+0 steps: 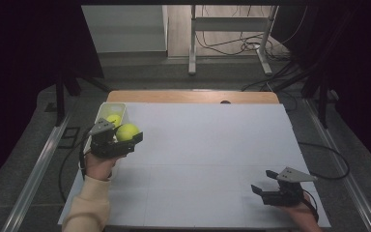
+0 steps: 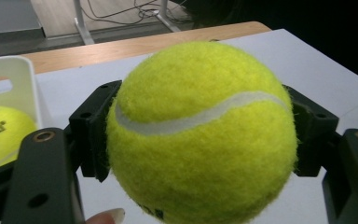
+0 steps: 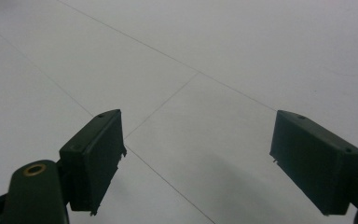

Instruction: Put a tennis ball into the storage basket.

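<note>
your left gripper [image 1: 125, 137] was clamped on a ball [image 1: 127, 132], one pad against each side of it, with the ball clear of the table [image 1: 212, 145]. in the left gripper view the ball [image 2: 200, 135] sat squarely between both pads, its white seam curving across the front. the gripper stood at the near right corner of the bin [image 1: 102, 112], which lay at the table's left edge. a second ball [image 1: 113, 119] rested inside the bin; the left gripper view showed it [image 2: 2, 135] behind the bin's white wall [image 2: 23, 88]. your right gripper [image 1: 265, 182] sat low over the table's near right part, well apart from the bin. its jaws stood wide apart with nothing between them.
</note>
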`<state>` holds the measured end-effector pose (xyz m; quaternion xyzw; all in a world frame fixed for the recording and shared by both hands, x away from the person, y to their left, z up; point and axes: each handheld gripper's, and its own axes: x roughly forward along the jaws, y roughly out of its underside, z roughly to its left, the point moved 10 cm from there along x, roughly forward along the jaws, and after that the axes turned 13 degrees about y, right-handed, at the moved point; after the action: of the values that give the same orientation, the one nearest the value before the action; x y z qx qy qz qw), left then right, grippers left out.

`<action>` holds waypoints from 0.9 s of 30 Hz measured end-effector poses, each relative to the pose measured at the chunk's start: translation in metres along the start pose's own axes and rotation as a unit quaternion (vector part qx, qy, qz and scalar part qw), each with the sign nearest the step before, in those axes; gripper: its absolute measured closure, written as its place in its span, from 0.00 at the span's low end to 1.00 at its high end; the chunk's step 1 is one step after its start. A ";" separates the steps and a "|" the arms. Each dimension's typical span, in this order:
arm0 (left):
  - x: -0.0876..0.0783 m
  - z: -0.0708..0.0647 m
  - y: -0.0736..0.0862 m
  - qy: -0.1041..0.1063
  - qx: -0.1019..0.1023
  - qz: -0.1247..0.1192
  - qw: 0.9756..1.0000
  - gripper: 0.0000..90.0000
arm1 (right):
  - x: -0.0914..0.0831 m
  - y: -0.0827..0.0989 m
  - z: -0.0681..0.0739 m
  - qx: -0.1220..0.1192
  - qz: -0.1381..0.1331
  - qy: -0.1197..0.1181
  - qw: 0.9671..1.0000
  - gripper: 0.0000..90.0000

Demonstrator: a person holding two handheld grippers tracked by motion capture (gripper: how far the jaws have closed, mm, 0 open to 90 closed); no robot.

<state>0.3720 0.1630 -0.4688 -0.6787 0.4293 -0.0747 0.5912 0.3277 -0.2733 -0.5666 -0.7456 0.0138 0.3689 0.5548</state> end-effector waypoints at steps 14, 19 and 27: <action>-0.025 0.021 0.010 -0.027 -0.018 -0.004 0.999 0.28 | 0.000 0.000 0.001 0.000 0.000 -0.001 1.000 0.20; -0.033 0.030 0.013 -0.036 -0.024 -0.006 0.999 0.28 | 0.000 0.000 0.001 -0.001 0.001 -0.001 1.000 0.20; -0.039 0.041 0.016 -0.049 -0.036 -0.005 0.998 0.28 | 0.000 0.000 0.001 -0.002 0.001 -0.001 1.000 0.20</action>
<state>0.3646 0.2210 -0.4789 -0.7044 0.3988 -0.0295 0.5865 0.3273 -0.2728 -0.5671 -0.7461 0.0136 0.3704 0.5532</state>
